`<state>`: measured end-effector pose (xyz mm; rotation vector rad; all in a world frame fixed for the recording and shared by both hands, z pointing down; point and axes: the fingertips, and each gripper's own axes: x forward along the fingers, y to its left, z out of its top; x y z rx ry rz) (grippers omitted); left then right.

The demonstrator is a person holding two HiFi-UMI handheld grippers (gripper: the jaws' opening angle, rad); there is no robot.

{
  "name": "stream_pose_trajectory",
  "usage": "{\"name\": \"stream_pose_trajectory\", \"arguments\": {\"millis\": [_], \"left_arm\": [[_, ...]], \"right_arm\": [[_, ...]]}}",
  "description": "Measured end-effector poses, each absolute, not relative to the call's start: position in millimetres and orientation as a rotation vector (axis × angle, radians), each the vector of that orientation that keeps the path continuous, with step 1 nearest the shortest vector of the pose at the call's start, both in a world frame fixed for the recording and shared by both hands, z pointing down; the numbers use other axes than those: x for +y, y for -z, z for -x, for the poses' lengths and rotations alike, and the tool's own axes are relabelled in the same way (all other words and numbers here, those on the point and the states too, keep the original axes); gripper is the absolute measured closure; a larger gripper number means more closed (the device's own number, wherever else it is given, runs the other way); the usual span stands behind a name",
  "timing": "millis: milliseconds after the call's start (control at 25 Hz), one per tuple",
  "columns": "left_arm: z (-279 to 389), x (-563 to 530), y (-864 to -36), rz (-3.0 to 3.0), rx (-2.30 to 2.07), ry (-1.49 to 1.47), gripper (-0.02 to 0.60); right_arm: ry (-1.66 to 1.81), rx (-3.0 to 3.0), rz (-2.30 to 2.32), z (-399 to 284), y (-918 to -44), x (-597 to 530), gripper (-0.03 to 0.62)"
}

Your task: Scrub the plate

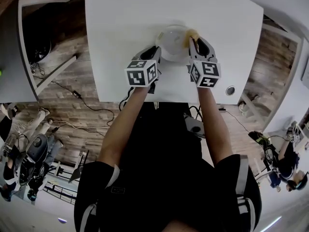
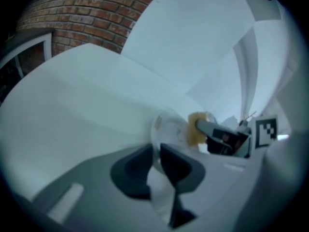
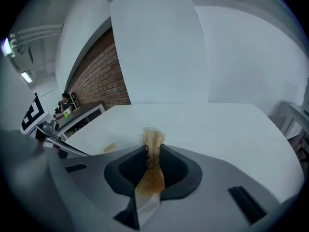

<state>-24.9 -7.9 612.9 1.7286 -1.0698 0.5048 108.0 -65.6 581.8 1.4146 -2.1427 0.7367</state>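
A clear round plate [image 1: 172,43] is held tilted above the white table [image 1: 120,28]. My left gripper [image 1: 155,50] is shut on the plate's near-left rim. In the left gripper view the plate [image 2: 170,128] runs up from between the jaws. My right gripper [image 1: 194,42] is shut on a tan mesh scrubber [image 1: 191,34], which rests against the plate's right edge. In the right gripper view the scrubber [image 3: 151,149] sticks out between the shut jaws. The left gripper view shows the scrubber [image 2: 197,128] pressed on the plate, with the right gripper [image 2: 223,138] behind it.
The table's near edge [image 1: 164,101] runs just below the grippers. A round hole [image 1: 230,90] sits at its near right corner. A brick wall [image 2: 82,13] stands beyond the table. Cables [image 1: 77,111] and gear lie on the wooden floor at left.
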Motion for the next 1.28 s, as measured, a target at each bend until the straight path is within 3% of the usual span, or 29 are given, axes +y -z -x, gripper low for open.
{"name": "stream_pose_trajectory", "arguments": {"millis": [1280], "left_arm": [[20.3, -1.4, -604.2, -1.707, -1.111, -0.489, 0.541]], "right_arm": [[-0.748, -2.210, -0.888, 9.2, -585.7, -48.9, 0.533]]}}
